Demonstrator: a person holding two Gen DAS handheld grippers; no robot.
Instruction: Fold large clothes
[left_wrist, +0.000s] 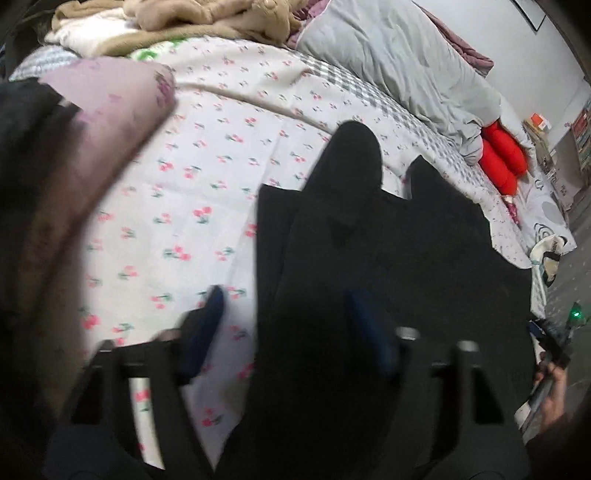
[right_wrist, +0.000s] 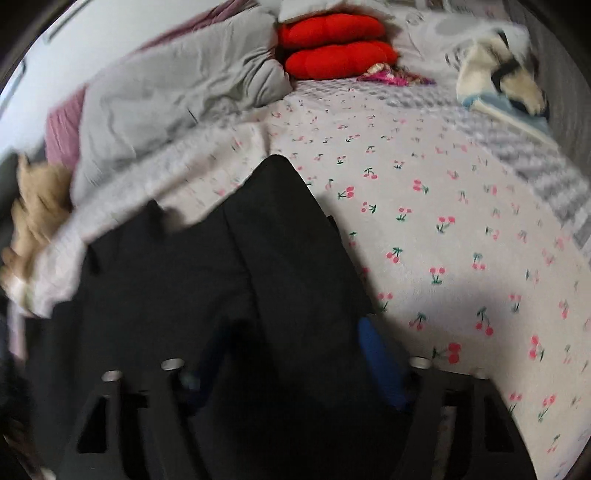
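Left wrist view first: the left gripper (left_wrist: 284, 317) sits low in the frame with its blue pads partly apart, one over the cherry-print bedsheet (left_wrist: 192, 192), the other over the black garment (left_wrist: 388, 258). The garment's edge runs between them, but with the blur I honestly can't tell if the pads are pinching it or just straddling it. The garment fills the centre and lower right, one rounded flap poking up mid-frame.

Right wrist view: the right gripper (right_wrist: 291, 354) is about half open too, with black cloth between its fingers and the garment spreading across the lower left. Same doubt about contact.

To do this step well, I'd get both pads squarely onto one layer at matching edges before lifting, so the fold lands straight.

The fabric looks matte, heavy and smooth; the sheet is thin cotton, while the grey duvet (right_wrist: 166, 99) looks puffy.
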